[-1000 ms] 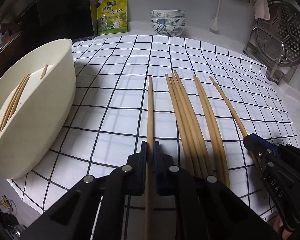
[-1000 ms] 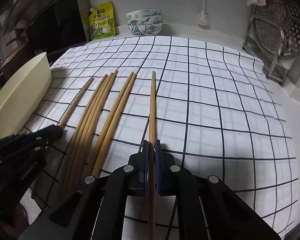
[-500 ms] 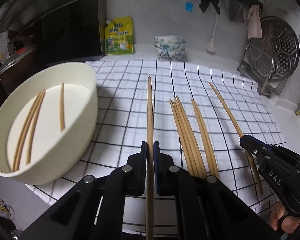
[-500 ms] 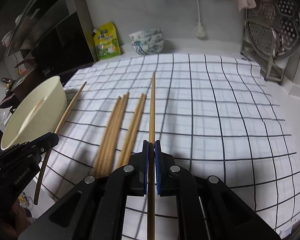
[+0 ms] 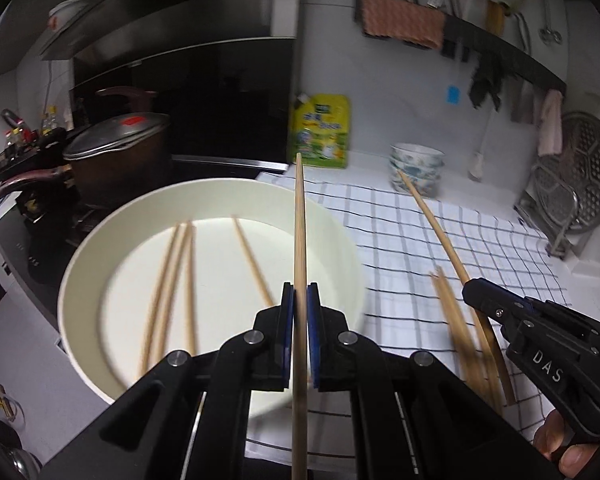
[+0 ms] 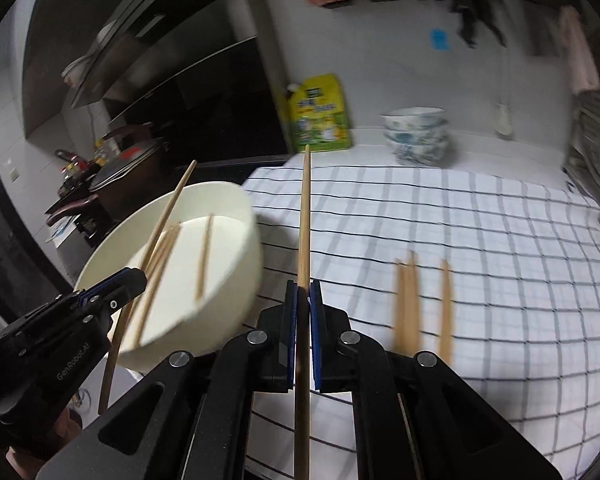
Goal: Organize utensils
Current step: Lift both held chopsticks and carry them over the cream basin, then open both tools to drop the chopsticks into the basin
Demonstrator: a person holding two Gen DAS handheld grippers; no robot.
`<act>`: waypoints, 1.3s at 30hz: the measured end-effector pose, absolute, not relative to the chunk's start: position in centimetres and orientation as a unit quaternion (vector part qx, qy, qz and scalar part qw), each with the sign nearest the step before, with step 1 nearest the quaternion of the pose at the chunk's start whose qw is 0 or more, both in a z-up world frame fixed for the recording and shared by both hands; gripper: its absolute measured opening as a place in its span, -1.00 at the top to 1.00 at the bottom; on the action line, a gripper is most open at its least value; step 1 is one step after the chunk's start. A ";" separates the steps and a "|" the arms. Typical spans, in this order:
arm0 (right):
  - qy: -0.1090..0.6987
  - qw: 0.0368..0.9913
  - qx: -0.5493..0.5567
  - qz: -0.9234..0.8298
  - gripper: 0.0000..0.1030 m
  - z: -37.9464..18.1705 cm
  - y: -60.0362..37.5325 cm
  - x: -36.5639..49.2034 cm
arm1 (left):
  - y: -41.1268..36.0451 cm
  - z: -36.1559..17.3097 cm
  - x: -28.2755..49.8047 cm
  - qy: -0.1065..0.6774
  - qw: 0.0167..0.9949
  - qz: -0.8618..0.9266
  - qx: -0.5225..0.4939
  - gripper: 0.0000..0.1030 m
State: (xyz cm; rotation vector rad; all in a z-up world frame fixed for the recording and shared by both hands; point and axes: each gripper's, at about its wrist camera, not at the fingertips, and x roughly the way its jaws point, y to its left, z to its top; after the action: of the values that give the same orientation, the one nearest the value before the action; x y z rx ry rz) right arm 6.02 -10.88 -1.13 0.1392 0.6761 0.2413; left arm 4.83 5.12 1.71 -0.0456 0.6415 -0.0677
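My left gripper (image 5: 300,300) is shut on a wooden chopstick (image 5: 299,224) and holds it in the air over the cream bowl (image 5: 332,220). Several chopsticks (image 5: 172,276) lie inside the bowl. My right gripper (image 6: 304,296) is shut on another chopstick (image 6: 305,216), raised above the checked cloth (image 6: 480,220) just right of the bowl (image 6: 236,200). The right gripper also shows in the left wrist view (image 5: 472,292), the left gripper in the right wrist view (image 6: 138,276). Several loose chopsticks (image 6: 408,296) lie on the cloth.
A yellow pouch (image 5: 322,136) and stacked patterned bowls (image 5: 418,172) stand at the back wall. A lidded pot (image 5: 112,148) sits on the stove at left. A metal steamer rack (image 5: 584,184) leans at the right.
Both grippers have lifted their chopsticks off the cloth and swung left toward the bowl. The left one is now over the bowl.
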 end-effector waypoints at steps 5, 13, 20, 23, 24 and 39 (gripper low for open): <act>0.336 0.928 0.045 0.154 0.88 -0.2 -5.1 8.7 | 9.9 1.7 6.4 0.316 0.948 -0.006 -0.039 0.86; 0.362 0.911 0.017 0.195 0.88 -0.8 2.4 13.8 | 15.2 0.4 9.5 0.347 0.936 0.014 -0.054 0.86; 0.404 0.893 0.011 0.200 0.88 -3.0 4.3 16.1 | 16.1 -1.3 11.7 0.371 0.927 0.015 -0.055 0.85; 0.415 0.889 0.012 0.196 0.88 -3.7 4.2 16.3 | 16.0 -1.6 12.1 0.379 0.924 0.014 -0.054 0.85; 0.417 0.888 0.010 0.194 0.88 -3.9 4.1 16.4 | 16.1 -1.6 12.1 0.378 0.924 0.012 -0.055 0.85; 0.400 0.899 0.013 0.177 0.71 -3.1 2.6 14.2 | 17.5 -1.0 9.5 0.359 0.930 0.050 -0.065 -0.45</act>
State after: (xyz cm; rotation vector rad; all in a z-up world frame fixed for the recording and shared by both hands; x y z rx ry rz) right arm 14.21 2.60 -3.11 0.0275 0.8274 0.3663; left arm 9.51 17.46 -1.05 -0.1324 0.7344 0.1031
